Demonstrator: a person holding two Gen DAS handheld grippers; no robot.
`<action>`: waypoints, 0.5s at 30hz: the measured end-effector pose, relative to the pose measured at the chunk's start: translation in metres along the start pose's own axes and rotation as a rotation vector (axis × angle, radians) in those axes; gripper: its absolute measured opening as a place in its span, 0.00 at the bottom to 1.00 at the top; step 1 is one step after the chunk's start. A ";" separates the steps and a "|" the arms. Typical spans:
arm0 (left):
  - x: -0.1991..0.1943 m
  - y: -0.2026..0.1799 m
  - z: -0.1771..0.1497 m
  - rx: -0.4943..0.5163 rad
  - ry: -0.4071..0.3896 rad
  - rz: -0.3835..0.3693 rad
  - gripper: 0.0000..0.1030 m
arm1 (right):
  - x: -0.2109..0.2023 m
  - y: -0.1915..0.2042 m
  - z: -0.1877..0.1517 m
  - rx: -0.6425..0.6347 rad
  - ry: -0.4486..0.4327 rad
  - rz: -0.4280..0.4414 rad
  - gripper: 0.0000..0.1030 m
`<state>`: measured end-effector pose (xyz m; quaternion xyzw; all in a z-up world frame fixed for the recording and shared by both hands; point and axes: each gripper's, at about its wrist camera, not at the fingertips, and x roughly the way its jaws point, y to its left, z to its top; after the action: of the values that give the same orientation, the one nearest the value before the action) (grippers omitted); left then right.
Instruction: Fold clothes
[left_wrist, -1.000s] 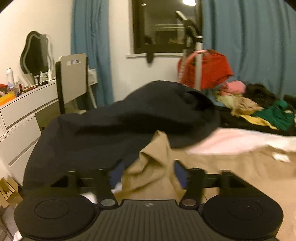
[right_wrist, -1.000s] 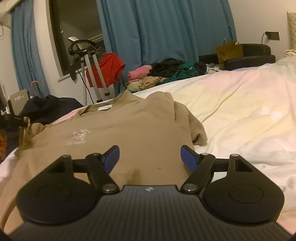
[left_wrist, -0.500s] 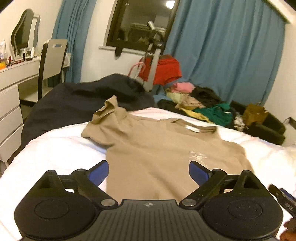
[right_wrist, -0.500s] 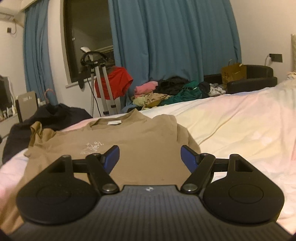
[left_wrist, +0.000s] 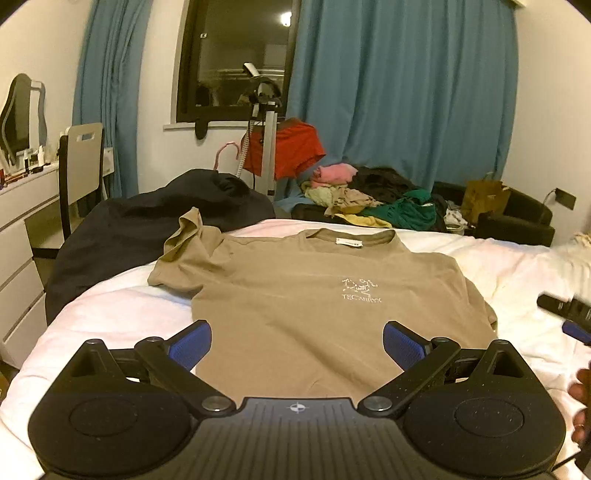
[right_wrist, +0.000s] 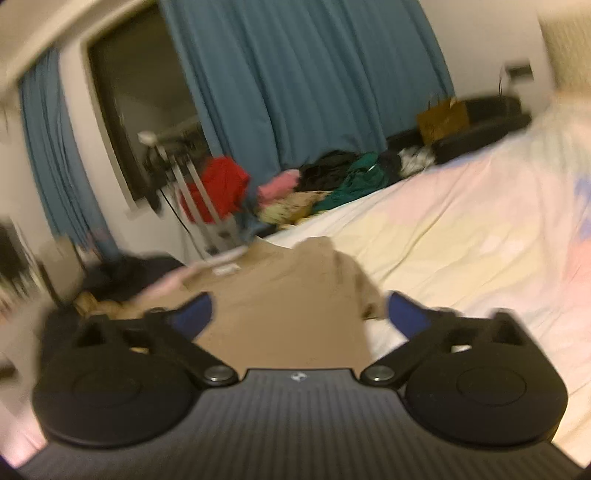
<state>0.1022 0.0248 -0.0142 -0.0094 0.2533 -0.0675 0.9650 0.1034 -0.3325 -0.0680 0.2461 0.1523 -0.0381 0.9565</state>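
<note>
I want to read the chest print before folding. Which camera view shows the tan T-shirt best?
The left wrist view: the tan T-shirt lies flat and sharp there, with collar label, chest print and both sleeves visible. The right wrist view is blurred and shows only part of it, with no print readable.

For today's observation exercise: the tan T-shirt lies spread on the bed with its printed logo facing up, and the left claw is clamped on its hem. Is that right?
One thing is wrong: the left claw is not clamped on anything. The left wrist view shows its jaws spread wide and empty above the hem. The tan T-shirt does lie spread on the bed, logo up.
</note>
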 end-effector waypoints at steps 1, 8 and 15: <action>0.004 0.001 -0.001 0.003 0.005 0.000 0.98 | 0.008 -0.010 0.002 0.082 0.017 0.034 1.00; 0.032 0.002 -0.013 0.007 0.062 -0.033 0.98 | 0.090 -0.077 0.018 0.406 0.091 0.071 0.97; 0.061 -0.009 -0.023 0.023 0.120 -0.076 0.98 | 0.176 -0.097 0.008 0.320 0.199 -0.030 0.72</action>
<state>0.1425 0.0083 -0.0640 -0.0037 0.3093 -0.1075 0.9449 0.2582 -0.4210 -0.1609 0.3952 0.2416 -0.0513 0.8848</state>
